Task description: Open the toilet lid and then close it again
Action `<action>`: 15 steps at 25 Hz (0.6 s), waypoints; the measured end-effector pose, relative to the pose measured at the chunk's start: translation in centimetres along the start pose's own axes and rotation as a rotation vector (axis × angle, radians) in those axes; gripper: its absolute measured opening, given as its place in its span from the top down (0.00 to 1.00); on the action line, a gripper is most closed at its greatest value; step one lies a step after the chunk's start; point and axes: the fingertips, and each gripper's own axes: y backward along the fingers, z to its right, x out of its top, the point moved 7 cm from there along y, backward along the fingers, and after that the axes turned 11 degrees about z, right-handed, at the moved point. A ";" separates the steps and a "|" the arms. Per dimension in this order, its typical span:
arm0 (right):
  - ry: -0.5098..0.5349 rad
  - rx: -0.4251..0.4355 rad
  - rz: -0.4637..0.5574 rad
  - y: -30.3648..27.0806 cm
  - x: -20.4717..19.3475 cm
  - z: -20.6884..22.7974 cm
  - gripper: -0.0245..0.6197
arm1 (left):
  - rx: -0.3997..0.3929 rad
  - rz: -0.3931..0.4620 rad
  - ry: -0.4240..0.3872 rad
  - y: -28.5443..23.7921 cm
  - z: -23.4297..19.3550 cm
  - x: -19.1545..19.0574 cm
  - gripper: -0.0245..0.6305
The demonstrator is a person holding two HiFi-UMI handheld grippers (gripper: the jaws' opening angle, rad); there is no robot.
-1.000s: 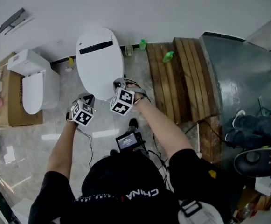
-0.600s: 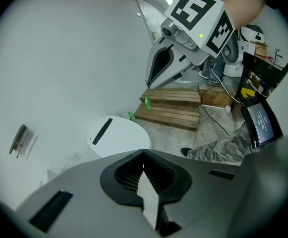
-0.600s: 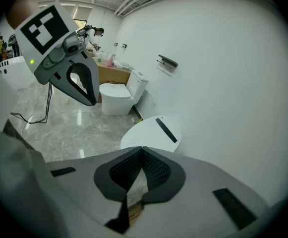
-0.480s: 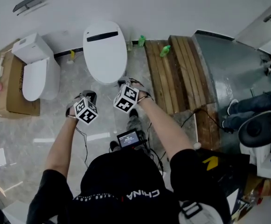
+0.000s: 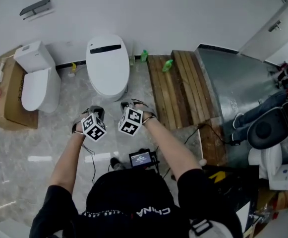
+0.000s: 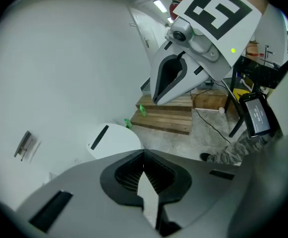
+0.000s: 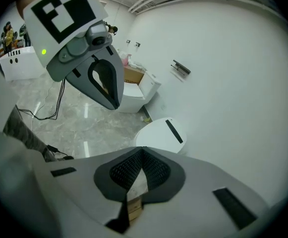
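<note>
The white toilet (image 5: 108, 68) stands against the back wall with its lid (image 5: 107, 76) down and a black strip near the back. My left gripper (image 5: 95, 112) and right gripper (image 5: 132, 104) hover side by side over the floor in front of the bowl, apart from it. Both are shut with nothing between the jaws. In the left gripper view, the toilet (image 6: 115, 141) lies beyond my shut left gripper (image 6: 144, 156), with the right gripper (image 6: 169, 79) beside it. The right gripper view has the toilet (image 7: 161, 135) past the shut right gripper (image 7: 143, 153).
A second white toilet (image 5: 35, 81) sits on cardboard at the left. A wooden pallet (image 5: 176, 88) with green bottles (image 5: 167, 65) lies right of the toilet, then a grey metal sheet (image 5: 228, 83). A person's legs (image 5: 260, 109) and a chair (image 5: 265, 129) are at far right. Cables trail on the floor.
Both grippers have drawn back from the toilet's front rim toward me and stayed shut. The toilet lid is down throughout.
</note>
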 end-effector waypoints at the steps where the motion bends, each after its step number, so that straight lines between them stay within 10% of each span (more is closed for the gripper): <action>1: 0.006 -0.001 0.006 0.5 0.0 -0.2 0.94 | 0.001 0.001 -0.003 0.0 0.5 0.2 0.95; 15: 0.054 0.004 0.049 2.6 -3.3 2.0 0.94 | 0.060 -0.050 -0.064 -1.4 1.7 3.9 0.95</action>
